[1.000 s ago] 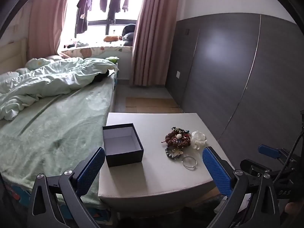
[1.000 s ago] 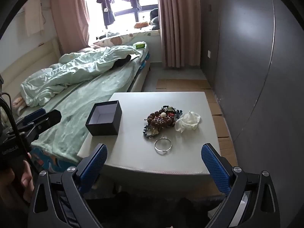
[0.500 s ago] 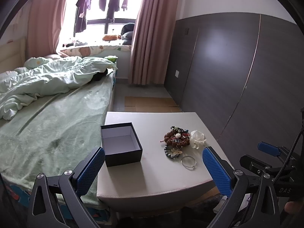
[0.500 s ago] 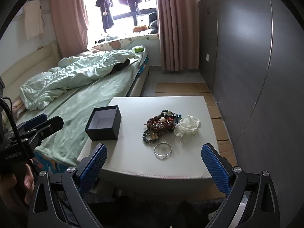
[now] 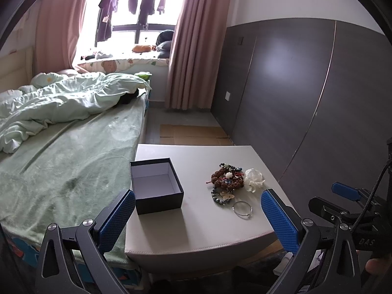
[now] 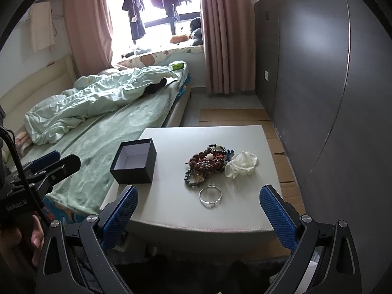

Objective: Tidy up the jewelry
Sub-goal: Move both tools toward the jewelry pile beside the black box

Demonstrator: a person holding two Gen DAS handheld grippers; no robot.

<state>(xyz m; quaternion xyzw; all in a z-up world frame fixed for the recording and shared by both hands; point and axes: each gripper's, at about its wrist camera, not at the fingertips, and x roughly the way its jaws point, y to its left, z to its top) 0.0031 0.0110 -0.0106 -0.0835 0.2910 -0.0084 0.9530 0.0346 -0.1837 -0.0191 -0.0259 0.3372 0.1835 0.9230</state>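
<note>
We hold the left gripper (image 5: pixel 198 216) and the right gripper (image 6: pixel 199 212) back from the near edge of the pale low table (image 6: pixel 171 210), both with fingers spread wide and nothing between them. On the table sit an open dark box (image 6: pixel 134 161) (white inside, nothing in it), a heap of beaded bracelets (image 6: pixel 205 163), a silver bangle (image 6: pixel 210 196) just in front of the heap, and a white fabric flower (image 6: pixel 241 164) touching its right side.

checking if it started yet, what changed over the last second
Nothing taken or released. Both open hand-held grippers, left and right, edged slightly closer to the white table. The empty dark box, bead pile and silver bangle stayed put.
</note>
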